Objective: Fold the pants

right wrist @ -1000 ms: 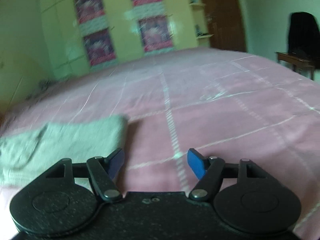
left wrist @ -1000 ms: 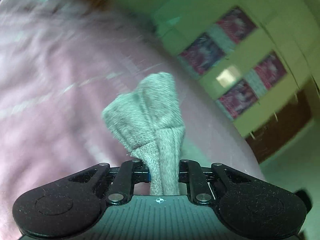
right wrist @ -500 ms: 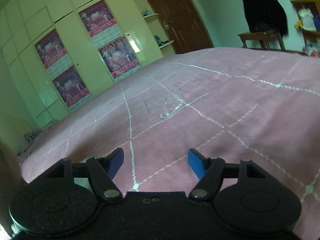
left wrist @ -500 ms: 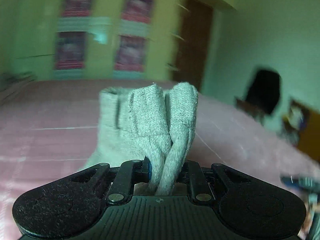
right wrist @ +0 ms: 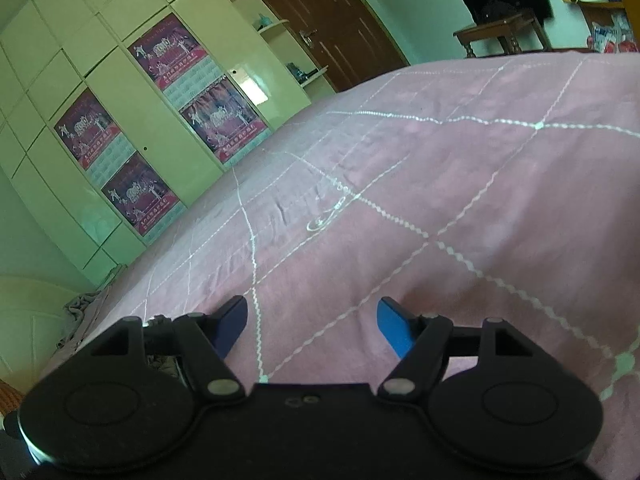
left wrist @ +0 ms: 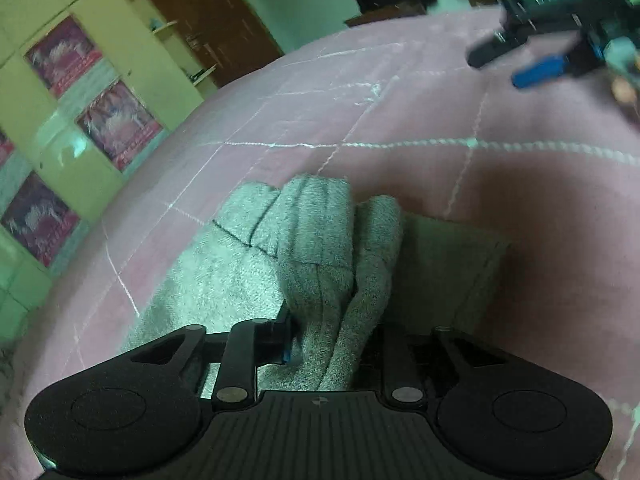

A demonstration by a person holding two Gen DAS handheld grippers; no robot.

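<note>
The grey knit pants lie bunched on the pink bedspread. My left gripper is shut on a gathered fold of the pants and holds it just above the rest of the cloth. My right gripper is open and empty over bare bedspread; it also shows in the left wrist view at the upper right, blurred, well beyond the pants. The pants do not show in the right wrist view.
A yellow-green wardrobe with posters stands past the bed's far edge. A brown door is beside it. A wooden side table with dark clothing above it stands at the back right. Crumpled cloth lies at the bed's left edge.
My left gripper has swung down toward the bed with the pants fold still in it, so the cloth now spreads on the bedspread. My right gripper stayed open and shifted slightly.
</note>
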